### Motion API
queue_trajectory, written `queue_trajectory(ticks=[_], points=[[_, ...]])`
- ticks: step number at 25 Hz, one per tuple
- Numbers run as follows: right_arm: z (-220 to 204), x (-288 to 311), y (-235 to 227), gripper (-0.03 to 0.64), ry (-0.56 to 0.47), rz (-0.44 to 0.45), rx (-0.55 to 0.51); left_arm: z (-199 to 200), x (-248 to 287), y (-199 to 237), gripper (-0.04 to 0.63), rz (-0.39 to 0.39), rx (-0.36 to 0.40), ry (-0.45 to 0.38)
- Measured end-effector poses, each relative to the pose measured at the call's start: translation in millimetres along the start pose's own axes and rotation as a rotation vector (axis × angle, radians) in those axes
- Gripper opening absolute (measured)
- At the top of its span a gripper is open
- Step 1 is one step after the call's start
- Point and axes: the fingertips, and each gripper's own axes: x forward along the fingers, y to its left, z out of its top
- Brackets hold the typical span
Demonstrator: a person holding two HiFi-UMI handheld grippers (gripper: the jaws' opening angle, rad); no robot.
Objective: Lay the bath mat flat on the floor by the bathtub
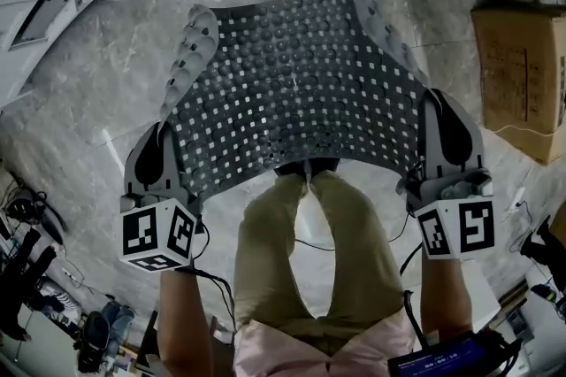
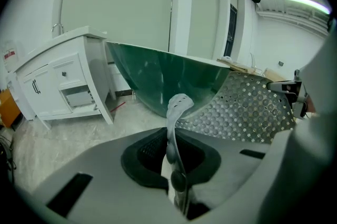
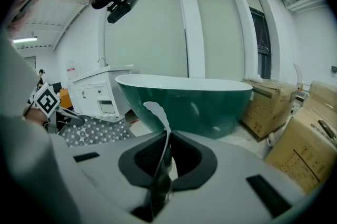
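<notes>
2 bath mat (image 1: pixel 296 92) corners clamped by left tongs (image 1: pixel 166 156), right tongs (image 1: pixel 439 141), whole mat only in head view

Down at the floor (image 1: pixel 80 92) the light is dim and grey. The marble gives back only a pale, soft sheen, and the bath mat (image 1: pixel 292 92) reads dark, its holes showing as bright specks. Straight lines bow near the head view's edges. The gripper views are much brighter: white walls (image 2: pixel 121 2), even light, a ceiling strip (image 2: pixel 305 3) blown out to greenish glare. The bathtub (image 3: pixel 200 104) carries faint highlights on its glossy side. Both these views curve hard and go black at the corners, and the left claw (image 2: pixel 175 157) and right claw (image 3: pixel 162 162) sit blurred close to the lens.
</notes>
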Motion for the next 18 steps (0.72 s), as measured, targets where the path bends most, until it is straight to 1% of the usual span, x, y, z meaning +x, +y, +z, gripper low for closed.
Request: queue_trajectory(ticks=[10,18], points=[[-5.0,-1.4,-4.9,0.028,-0.014,0.001,0.010,-1.2,-2.2,1.2,0.038,0.020,0.031,-0.002],[1.1,-13.3,-10.1,0.028,-0.046,0.008,0.011,10.1,-15.7,-7.3,0.038,0.022,0.064,-0.026]])
